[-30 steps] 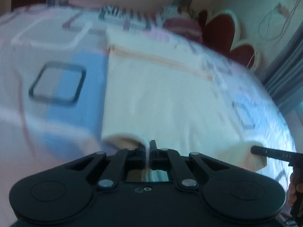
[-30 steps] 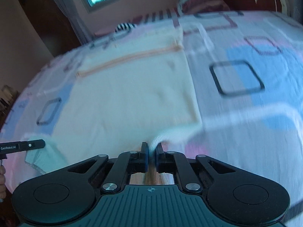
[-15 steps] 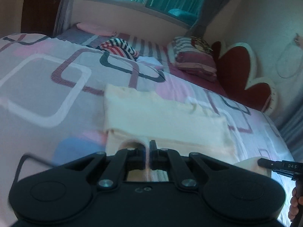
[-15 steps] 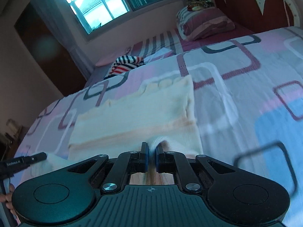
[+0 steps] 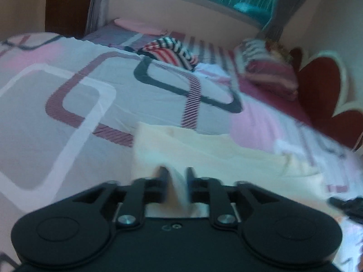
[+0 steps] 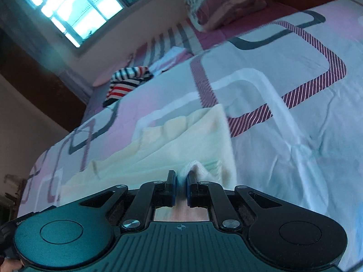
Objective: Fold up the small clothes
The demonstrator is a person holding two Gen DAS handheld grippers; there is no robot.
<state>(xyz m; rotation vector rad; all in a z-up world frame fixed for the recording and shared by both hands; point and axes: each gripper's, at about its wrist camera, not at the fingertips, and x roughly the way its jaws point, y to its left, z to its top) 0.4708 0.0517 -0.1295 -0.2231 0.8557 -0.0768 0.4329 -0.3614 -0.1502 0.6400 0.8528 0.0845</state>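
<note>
Letting go on the left: the left gripper (image 5: 176, 182) is opening its jaws, a flap of the cream garment (image 5: 204, 151) standing loose in the gap, no pad pressing it that I can see. That looks like a release after laying the edge over. On the other side, the right gripper (image 6: 180, 187) is pinched close on a bunched white corner of the same cream garment (image 6: 181, 140), jaws just starting to part with the cloth between them. Two corners taken one per claw, so the fold comes across square; that's my read.

Just beyond the fingertips, the garment lies doubled on the patterned bedspread (image 5: 68, 104), the scalloped far edge showing in the right view, roughly mid-bed with room all round.

Further off, a striped piece of clothing (image 6: 127, 83) waits near the bed's far edge, likely next in line. Beyond it, a maroon pillow (image 6: 224, 6) and the window (image 6: 72, 11).
</note>
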